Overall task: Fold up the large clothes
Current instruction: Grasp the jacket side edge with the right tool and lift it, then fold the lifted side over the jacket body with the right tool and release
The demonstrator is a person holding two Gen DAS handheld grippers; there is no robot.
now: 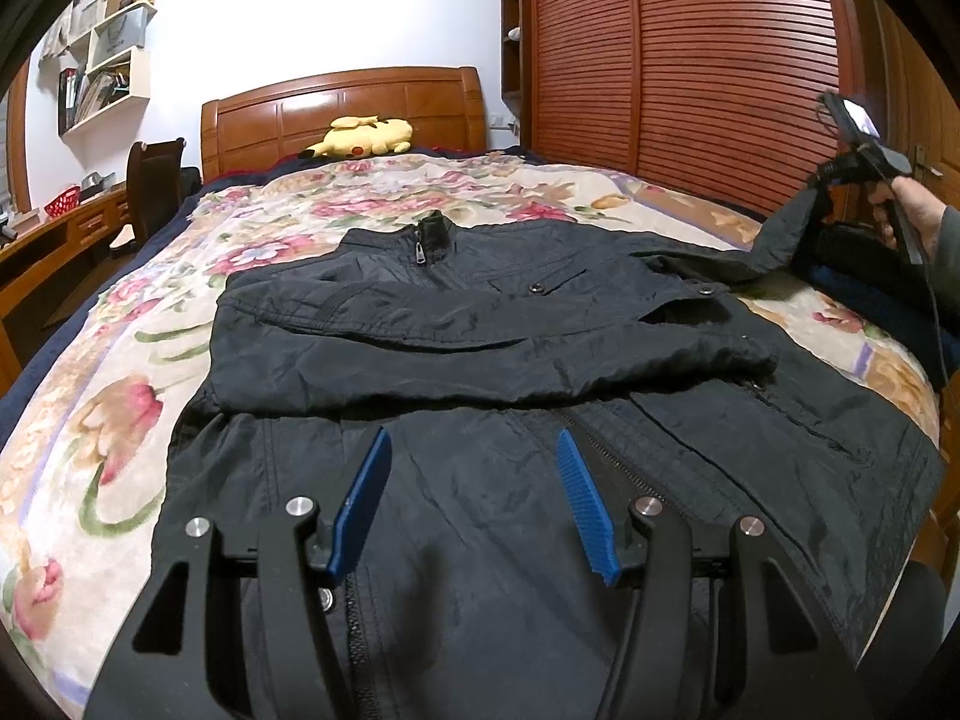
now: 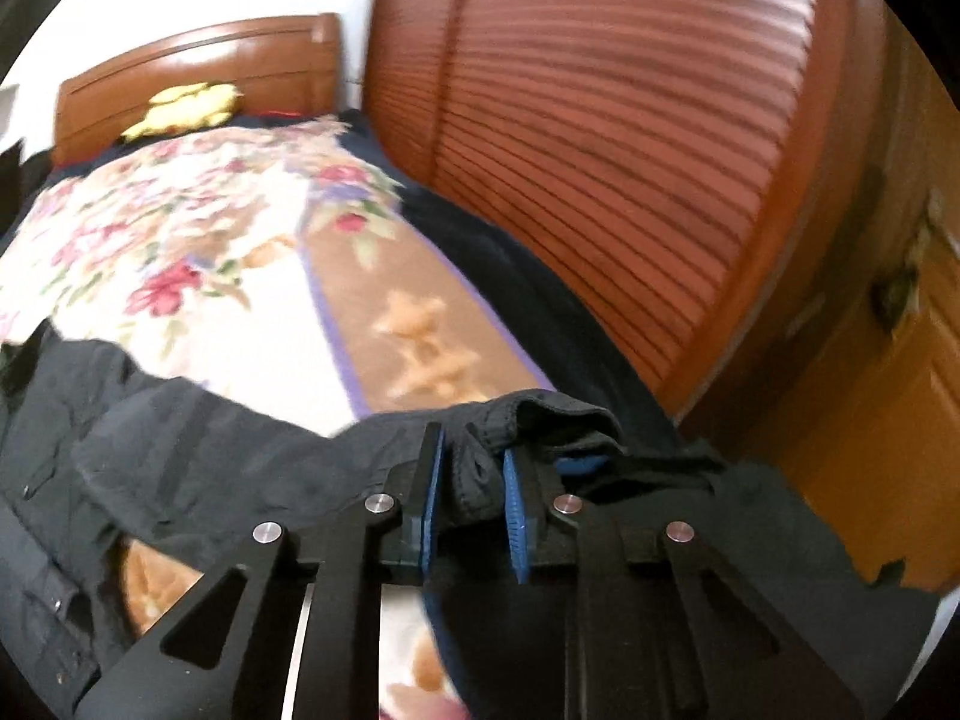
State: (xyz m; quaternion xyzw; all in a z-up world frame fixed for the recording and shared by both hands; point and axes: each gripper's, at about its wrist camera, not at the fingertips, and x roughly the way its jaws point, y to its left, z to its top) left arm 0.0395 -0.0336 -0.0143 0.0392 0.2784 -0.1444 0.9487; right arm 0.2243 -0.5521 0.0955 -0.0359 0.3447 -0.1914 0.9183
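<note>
The left gripper [image 1: 474, 450] is closest to us, with its two blue fingers [image 1: 585, 504] spread wide and nothing between them. It hangs just over the bottom part of a big black jacket [image 1: 480, 324]. The jacket lies flat on a bed with a flowery blanket [image 1: 120, 408]. Its zipper is done up, and one sleeve is folded across its chest. The other sleeve [image 1: 786, 234] stretches off to the side and lifts up off the bed. The right gripper [image 2: 474, 468] pinches the cuff [image 2: 480, 480] of that sleeve between its blue fingers. Farther back, a yellow plush toy [image 1: 360, 138] lies by the wooden headboard [image 1: 342, 102]. A tall brown slatted wardrobe [image 1: 690, 60] stands next to the bed.
</note>
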